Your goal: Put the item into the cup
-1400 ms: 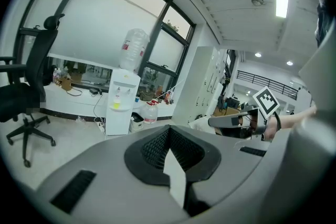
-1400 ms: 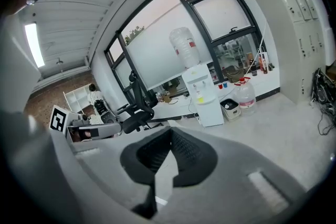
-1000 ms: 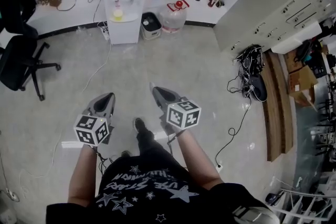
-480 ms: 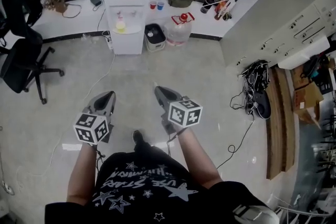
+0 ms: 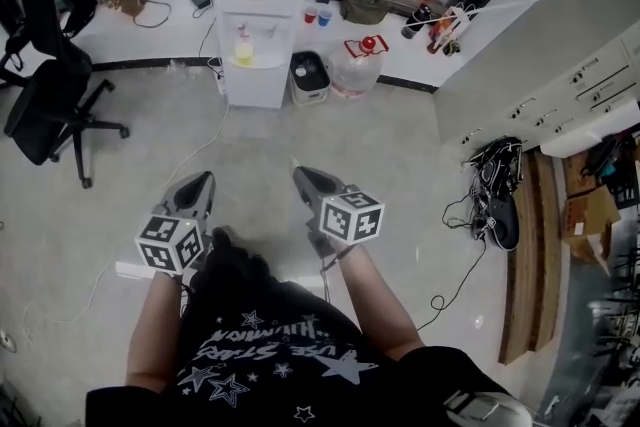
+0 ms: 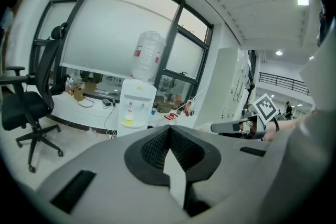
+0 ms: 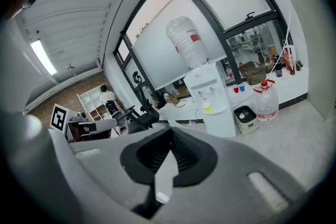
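- My left gripper (image 5: 200, 183) and right gripper (image 5: 303, 177) both have their jaws together on nothing, held over the floor (image 5: 400, 175) well short of the water dispenser (image 5: 262, 25)
- Two small cups (image 5: 316, 16), one red and one blue, stand on the counter (image 5: 395, 43) just right of the dispenser, ahead of my right gripper, which is the nearer one
- I cannot tell which thing is the item; I judge the approach to the dispenser comes first

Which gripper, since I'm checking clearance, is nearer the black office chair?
Left. The left gripper is right of the office chair; the right gripper is farther right, beyond it.
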Tool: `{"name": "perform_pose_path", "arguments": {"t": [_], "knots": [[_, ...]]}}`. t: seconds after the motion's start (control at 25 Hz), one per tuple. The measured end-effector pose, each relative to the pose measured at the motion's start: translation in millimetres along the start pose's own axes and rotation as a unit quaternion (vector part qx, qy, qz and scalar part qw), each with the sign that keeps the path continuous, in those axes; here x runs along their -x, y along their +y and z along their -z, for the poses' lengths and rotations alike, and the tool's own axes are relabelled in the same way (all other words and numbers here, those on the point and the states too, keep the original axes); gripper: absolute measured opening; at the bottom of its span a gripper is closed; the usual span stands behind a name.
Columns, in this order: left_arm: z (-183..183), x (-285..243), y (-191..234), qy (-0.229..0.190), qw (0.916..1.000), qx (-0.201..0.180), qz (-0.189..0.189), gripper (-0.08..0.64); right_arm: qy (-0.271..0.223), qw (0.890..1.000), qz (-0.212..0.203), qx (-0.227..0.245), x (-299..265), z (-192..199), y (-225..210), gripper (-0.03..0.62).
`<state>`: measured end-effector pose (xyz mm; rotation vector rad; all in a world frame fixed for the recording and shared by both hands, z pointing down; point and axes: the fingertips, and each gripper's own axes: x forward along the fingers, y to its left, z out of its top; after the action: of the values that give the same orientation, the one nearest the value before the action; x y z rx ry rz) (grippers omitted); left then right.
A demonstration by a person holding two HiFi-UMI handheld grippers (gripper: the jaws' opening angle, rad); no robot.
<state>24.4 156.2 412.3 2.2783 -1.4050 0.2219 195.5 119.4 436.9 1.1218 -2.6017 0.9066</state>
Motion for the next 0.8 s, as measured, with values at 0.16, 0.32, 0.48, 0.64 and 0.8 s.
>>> {"name": "perform_pose_path", "arguments": {"t": [0.16,0.32,0.48,0.64,0.8], "knots": [[-0.5,-16.9,22.2,0.000,0.9999,0.008,-0.007,0.003,0.015,1.000,0.006,-0.002,-18.0,3.8,-8.7,0.002],[-5.0,-40.7,40.0,0.008,0.9998,0.016,-0.002,0.003,0.028,1.000,0.014,-0.005,-37.4,-2.1,-22.1,0.002],[-17.5,-66.7,56.4,0.018,0.9996,0.018,0.015,0.003,0.036,0.999,0.022,-0.006,-63.9,-17.5,-33.2,0.002],[-16.7,-90.3,79.3,0.031,0.9989,0.029,0.023,0.003,0.046,0.999,0.028,-0.006,-95.9,-24.3,-44.4,0.002],[-25.2,-115.5,112.2,0.044,0.9979,0.038,0.028,0.003,0.059,0.998,0.034,-0.008,-132.7,-36.4,-55.3,0.002]]}}
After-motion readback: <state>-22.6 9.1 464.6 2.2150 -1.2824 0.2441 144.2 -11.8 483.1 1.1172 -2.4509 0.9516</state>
